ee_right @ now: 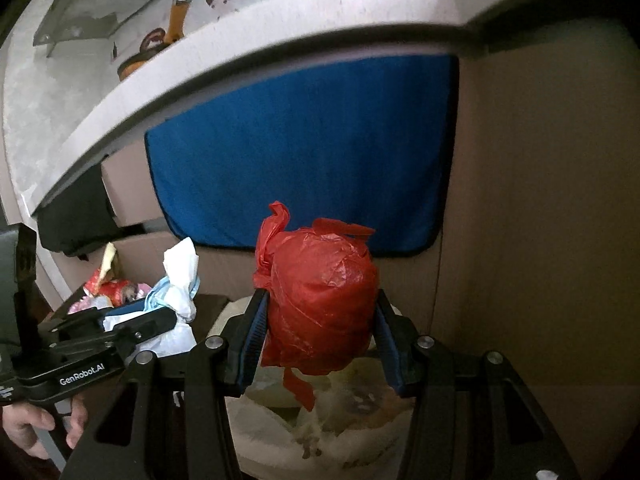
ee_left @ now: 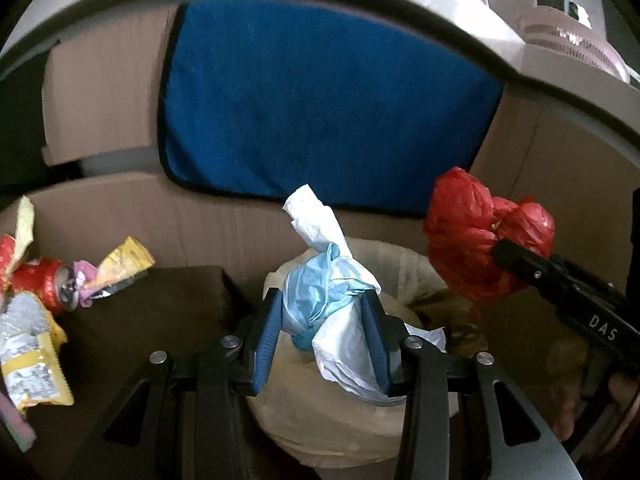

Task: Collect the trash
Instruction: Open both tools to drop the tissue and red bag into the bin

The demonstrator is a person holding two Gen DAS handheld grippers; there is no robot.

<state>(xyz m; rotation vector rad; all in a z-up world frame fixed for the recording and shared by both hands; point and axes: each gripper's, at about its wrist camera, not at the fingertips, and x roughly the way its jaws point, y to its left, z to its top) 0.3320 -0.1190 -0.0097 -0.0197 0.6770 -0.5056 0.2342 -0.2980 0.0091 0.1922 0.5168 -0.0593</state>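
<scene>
The knotted bag [ee_right: 320,300] is bright red, its plastic glossy and creased. The crumpled bundle [ee_left: 332,300] is white and pale blue. Both claws are black with blue ribbed pads [ee_left: 269,332]. A deep blue cloth [ee_left: 320,108] with a dark edge hangs against tan cardboard [ee_right: 540,200]. The bin liner [ee_left: 404,264] is translucent cream. The wrappers [ee_left: 124,264] are yellow, beside a red can [ee_left: 46,284] and a pink scrap [ee_left: 86,280].

A crumpled white and light blue wad [ee_left: 326,300] and a tied red plastic bag [ee_right: 320,304] are both up above the open trash bin [ee_left: 412,260], side by side.
</scene>
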